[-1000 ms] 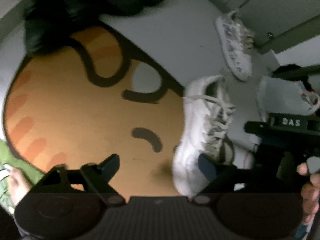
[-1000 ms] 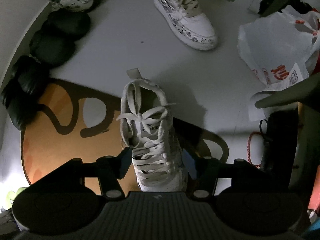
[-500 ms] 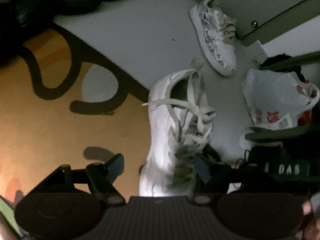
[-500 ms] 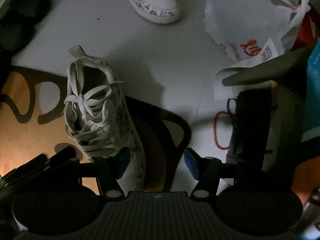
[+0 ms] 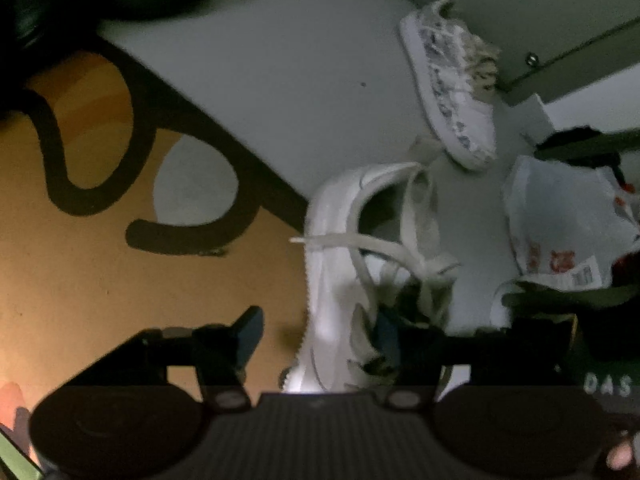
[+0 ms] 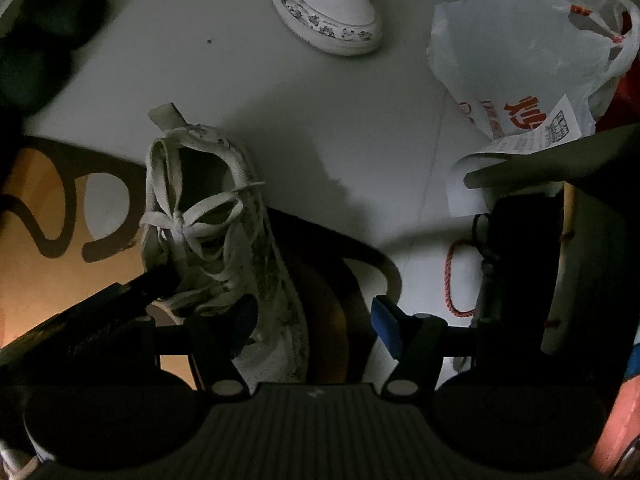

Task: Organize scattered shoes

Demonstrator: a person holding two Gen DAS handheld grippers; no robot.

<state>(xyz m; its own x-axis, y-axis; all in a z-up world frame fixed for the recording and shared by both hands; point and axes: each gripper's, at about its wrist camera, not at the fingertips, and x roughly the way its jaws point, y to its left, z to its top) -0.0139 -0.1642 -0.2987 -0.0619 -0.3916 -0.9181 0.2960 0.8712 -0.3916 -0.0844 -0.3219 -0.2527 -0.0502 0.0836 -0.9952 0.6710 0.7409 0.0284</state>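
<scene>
A dim floor [image 6: 320,128] seen from two handheld claws. A white sneaker [image 5: 340,288] lay half on an orange rug [image 5: 100,300] and half on the bare grey floor, at the rug's edge, laces tied, heel toward the far wall.

The left claw [image 5: 318,330] straddled the sneaker's toe end. Its jaws were closing with the sneaker between them; the finger on the rug side stood clear of the shoe, while the other sat against the laces, too blurred to tell if it pressed.

The right claw [image 6: 310,320] pointed down beside the same sneaker [image 6: 224,248]. Its jaws were opening. One finger overlapped the shoe's side, the other hung over the rug's dark border, away from the shoe; it held nothing.

A patterned sneaker [image 6: 324,8] lay further out on the bare floor, well apart from the white one. A white plastic bag [image 6: 520,60] with red print sat nearby, with a paper slip [image 6: 520,148] at its foot. Dark shoes [image 6: 36,40] lined the floor's far left edge.
</scene>
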